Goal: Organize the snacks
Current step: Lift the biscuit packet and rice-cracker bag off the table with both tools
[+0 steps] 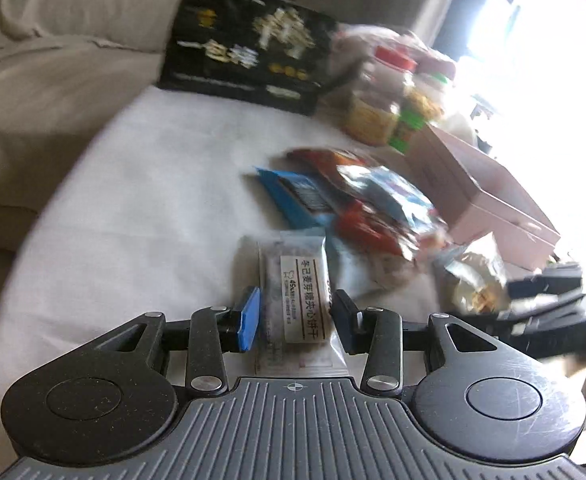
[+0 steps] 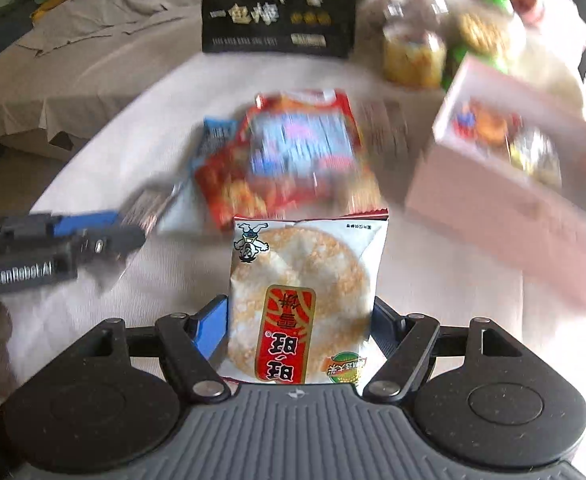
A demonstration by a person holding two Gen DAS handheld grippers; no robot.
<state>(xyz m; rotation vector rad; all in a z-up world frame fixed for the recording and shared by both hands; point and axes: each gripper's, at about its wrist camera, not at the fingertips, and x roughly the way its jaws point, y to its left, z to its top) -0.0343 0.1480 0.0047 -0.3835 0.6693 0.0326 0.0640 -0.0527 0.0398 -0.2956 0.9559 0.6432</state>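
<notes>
Fingers of my left gripper point(image 1: 295, 320) sit on either side of a clear biscuit packet point(image 1: 293, 300) with a white label, and the pads look pressed to its edges, so I read it as gripped. The packet lies low over the white tablecloth point(image 1: 133, 200). Just ahead lies a loose heap of snack packets point(image 1: 353, 204), blue and red ones overlapping. To the right of the heap sits a pink box point(image 1: 489, 192), and behind it a cluster of jars point(image 1: 385, 96) with red and green lids. A black printed bag point(image 1: 245, 48) stands at the far edge, with a grey sofa point(image 1: 33, 60) beyond. My right gripper point(image 1: 549, 304) shows blurred at the right edge.

From the right wrist, that gripper point(image 2: 299, 324) is closed on a rice cracker packet point(image 2: 303, 300), held upright between the two pads above the cloth point(image 2: 105, 152). The heap point(image 2: 289, 156) lies directly beyond it. The pink box point(image 2: 493, 196) is ahead to the right, open on top with several snacks inside point(image 2: 505, 140). My left gripper point(image 2: 73, 244) reaches in from the left, near the heap's edge. Everything past the held packet is motion-blurred.
</notes>
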